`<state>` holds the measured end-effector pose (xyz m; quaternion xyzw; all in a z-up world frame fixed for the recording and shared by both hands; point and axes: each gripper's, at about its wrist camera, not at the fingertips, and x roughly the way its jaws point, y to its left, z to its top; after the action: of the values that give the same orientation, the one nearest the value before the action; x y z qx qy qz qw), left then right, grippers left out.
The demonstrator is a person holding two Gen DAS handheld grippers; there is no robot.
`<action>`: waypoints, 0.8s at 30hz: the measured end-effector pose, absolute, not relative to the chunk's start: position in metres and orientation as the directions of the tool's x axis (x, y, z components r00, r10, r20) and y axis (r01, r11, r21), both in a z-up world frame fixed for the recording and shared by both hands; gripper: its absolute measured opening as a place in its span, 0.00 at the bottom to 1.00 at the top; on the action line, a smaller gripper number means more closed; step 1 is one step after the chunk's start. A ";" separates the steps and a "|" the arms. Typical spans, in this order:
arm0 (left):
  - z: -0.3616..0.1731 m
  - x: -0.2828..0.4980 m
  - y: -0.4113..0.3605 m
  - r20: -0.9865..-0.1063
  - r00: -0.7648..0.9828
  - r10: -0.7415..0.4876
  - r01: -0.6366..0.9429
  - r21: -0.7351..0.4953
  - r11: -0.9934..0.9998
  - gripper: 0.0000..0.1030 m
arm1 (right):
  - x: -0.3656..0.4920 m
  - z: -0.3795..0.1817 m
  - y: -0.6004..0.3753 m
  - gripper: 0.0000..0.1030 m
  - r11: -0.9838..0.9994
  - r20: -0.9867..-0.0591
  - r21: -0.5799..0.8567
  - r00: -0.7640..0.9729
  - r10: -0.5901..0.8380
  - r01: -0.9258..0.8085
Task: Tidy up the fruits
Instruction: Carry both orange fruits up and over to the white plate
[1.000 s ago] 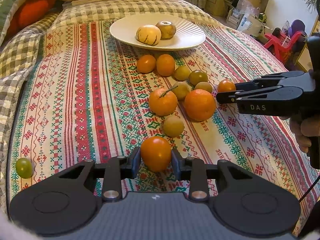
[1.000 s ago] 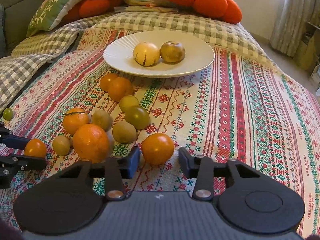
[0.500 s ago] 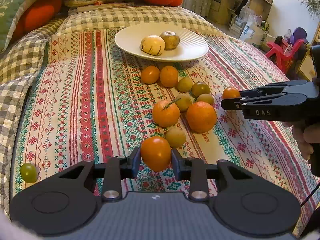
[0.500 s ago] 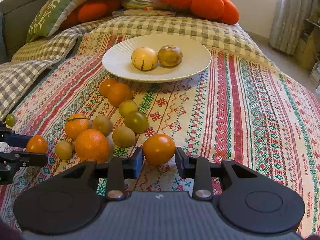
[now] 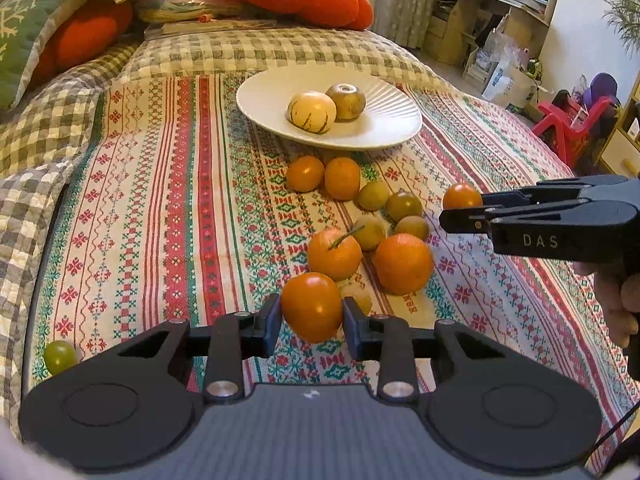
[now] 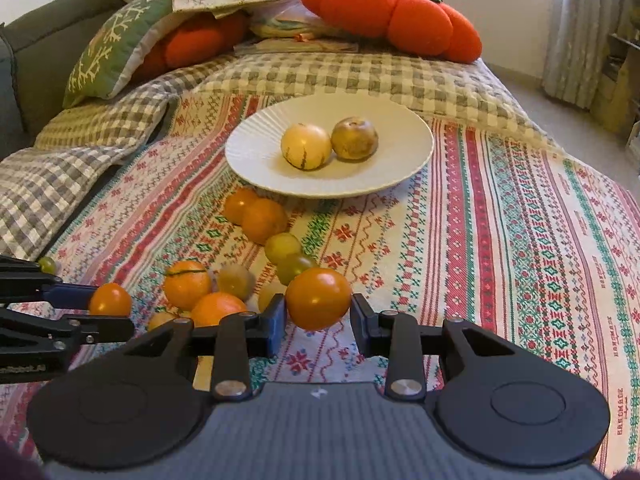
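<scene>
Nearest in the left wrist view, the left tool (image 5: 311, 320) is clamped on an orange tomato (image 5: 311, 307), both pads pressed to its sides and the fruit lifted clear of the patterned cloth on the bed (image 5: 160, 200). In the right wrist view, the right tool (image 6: 318, 320) likewise grips a second orange tomato (image 6: 318, 298), held above the cloth.

Beyond both tools lies the loose cluster of oranges (image 5: 403, 258) and small green fruits (image 5: 404, 205), and a lone green tomato (image 5: 60, 357) sits well apart at the left edge.

Farther still, straight ahead and slightly up the bed, is the white plate (image 5: 392, 120), holding a striped yellow melon-like fruit (image 5: 312, 112) and a brownish fruit (image 5: 346, 101). Judging by this layout, the plate lies dead ahead of both tools, past the cluster, and the right one looks a little nearer its open side.
</scene>
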<state>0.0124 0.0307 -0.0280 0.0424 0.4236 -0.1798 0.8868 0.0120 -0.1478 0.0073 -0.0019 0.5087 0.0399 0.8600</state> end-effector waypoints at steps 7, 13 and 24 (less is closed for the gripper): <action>-0.023 0.020 0.023 -0.755 0.589 -0.288 0.368 -0.067 0.927 0.19 | 0.017 0.008 -0.143 0.30 0.995 -0.879 0.031 0.471 0.072 -0.094; -0.016 0.029 0.014 -0.743 0.595 -0.307 0.399 -0.059 0.915 0.19 | 0.021 0.009 -0.145 0.30 0.995 -0.878 0.024 0.473 0.068 -0.098; -0.006 0.056 -0.004 -0.714 0.610 -0.343 0.430 -0.064 0.900 0.19 | 0.036 0.014 -0.160 0.30 0.998 -0.863 0.037 0.502 0.062 -0.060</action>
<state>0.0563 -0.0038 -0.0057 0.0568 0.3849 -0.2159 0.8955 0.0363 -0.1599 0.0141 0.0010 0.4978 0.0351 0.8666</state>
